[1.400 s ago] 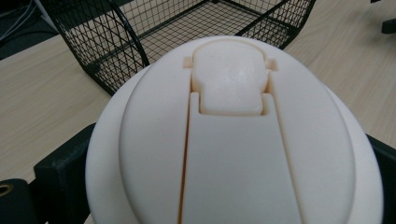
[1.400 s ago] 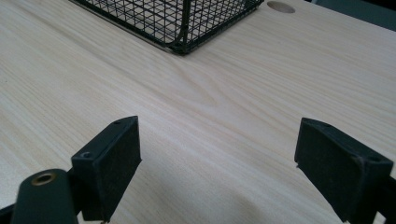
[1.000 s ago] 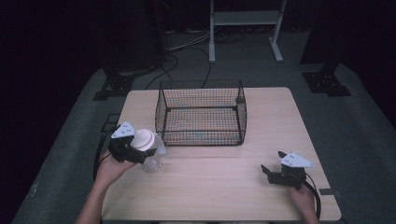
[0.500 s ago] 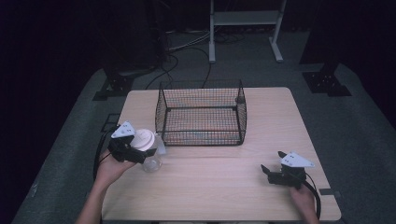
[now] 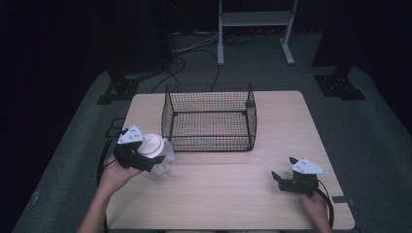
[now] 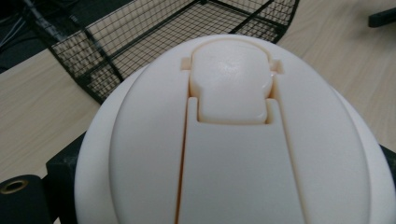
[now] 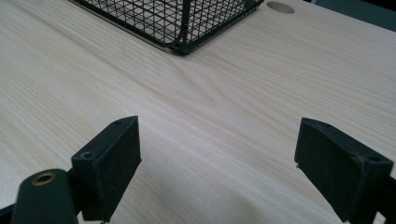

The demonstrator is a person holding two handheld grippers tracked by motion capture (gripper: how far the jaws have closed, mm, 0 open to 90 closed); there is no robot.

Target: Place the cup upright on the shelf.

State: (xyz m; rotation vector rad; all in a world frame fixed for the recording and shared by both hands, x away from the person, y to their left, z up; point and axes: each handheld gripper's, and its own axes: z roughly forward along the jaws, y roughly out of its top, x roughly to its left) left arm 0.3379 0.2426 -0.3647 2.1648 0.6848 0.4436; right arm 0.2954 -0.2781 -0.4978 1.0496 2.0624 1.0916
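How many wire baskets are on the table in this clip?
1. A black wire basket stands at the middle of the table's far half, just right of the white-lidded jar in the left gripper.

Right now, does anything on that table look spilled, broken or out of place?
Nothing stands out. The left claw grips a clear jar with a cream lid, upright beside the wire basket. The right claw rests open on the bare table. No spills or damage.

One wire basket (image 5: pixel 209 119), one white-lidded clear bottle (image 5: pixel 156 154), two tools, one table (image 5: pixel 228 194).
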